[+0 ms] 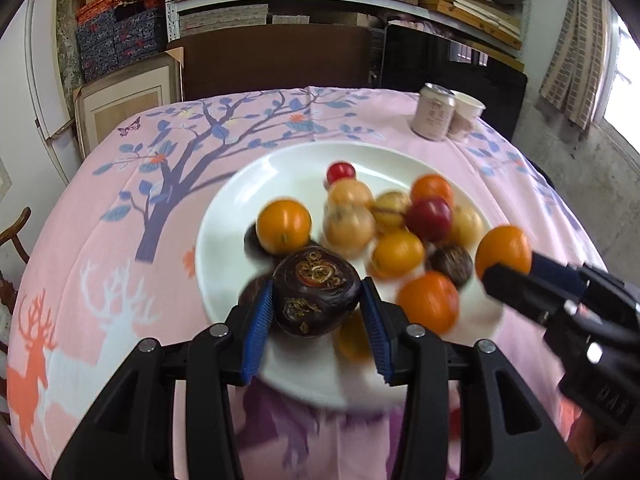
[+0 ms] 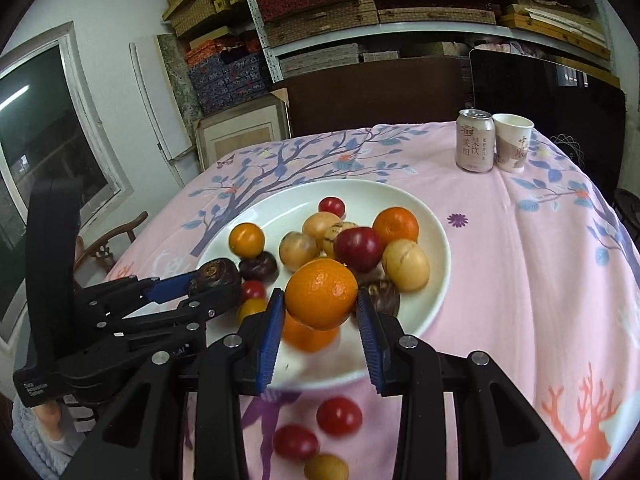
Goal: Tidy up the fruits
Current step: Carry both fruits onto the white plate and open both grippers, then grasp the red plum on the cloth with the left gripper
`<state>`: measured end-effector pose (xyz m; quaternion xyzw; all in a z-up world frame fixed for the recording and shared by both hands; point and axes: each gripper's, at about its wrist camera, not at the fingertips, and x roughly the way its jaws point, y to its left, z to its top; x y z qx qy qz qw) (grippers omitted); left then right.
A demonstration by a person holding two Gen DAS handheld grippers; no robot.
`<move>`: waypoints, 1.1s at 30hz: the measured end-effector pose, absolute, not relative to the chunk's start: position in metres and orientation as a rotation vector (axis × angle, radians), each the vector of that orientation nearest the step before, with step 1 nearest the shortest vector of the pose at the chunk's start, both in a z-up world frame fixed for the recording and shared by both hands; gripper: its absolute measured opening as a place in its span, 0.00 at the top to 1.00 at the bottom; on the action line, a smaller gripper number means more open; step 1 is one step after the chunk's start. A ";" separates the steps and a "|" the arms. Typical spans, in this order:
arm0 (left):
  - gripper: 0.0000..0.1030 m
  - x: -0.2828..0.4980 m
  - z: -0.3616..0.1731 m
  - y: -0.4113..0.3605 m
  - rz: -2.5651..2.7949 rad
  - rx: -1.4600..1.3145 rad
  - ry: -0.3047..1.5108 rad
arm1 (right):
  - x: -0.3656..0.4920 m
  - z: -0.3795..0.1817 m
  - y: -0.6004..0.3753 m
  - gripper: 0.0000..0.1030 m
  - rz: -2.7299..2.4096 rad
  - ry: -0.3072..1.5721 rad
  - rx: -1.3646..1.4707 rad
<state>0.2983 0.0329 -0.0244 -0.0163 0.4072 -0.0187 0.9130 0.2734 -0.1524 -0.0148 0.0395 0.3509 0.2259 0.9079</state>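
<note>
Dark fruit [image 1: 316, 292] clamped in left hand-held gripper [image 1: 318, 312] above white plate [image 1: 224, 240] | orange [image 2: 321, 293] clamped in right hand-held gripper [image 2: 320, 320] over plate's near rim | remaining fruits heaped on plate, worktop [image 2: 520, 260].

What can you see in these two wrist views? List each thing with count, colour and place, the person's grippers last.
plate: one, white, on the tablecloth
tablecloth: one, pink with tree and deer print, over the table
piled fruits: many, orange, tan, red, dark brown, on the plate
loose fruits: three, two red, one tan, on the cloth
can: one, pale pink, far corner
paper cup: one, white, beside the can
boxes: many, woven, on shelves
left gripper: black, holding a dark fruit
right gripper: black, holding an orange
</note>
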 end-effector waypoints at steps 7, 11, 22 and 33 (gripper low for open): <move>0.23 0.314 -0.028 0.048 -0.049 -0.099 0.799 | 0.285 -0.023 -0.147 0.40 0.420 0.671 0.042; 0.23 0.307 -0.022 0.048 -0.043 -0.097 0.772 | 0.279 -0.020 -0.153 0.40 0.431 0.667 0.071; 0.19 0.257 -0.014 0.046 0.047 -0.044 0.716 | 0.247 -0.021 -0.177 0.34 0.406 0.657 0.138; 0.18 0.185 -0.022 0.042 0.079 -0.023 0.693 | 0.200 -0.034 -0.207 0.31 0.388 0.666 0.210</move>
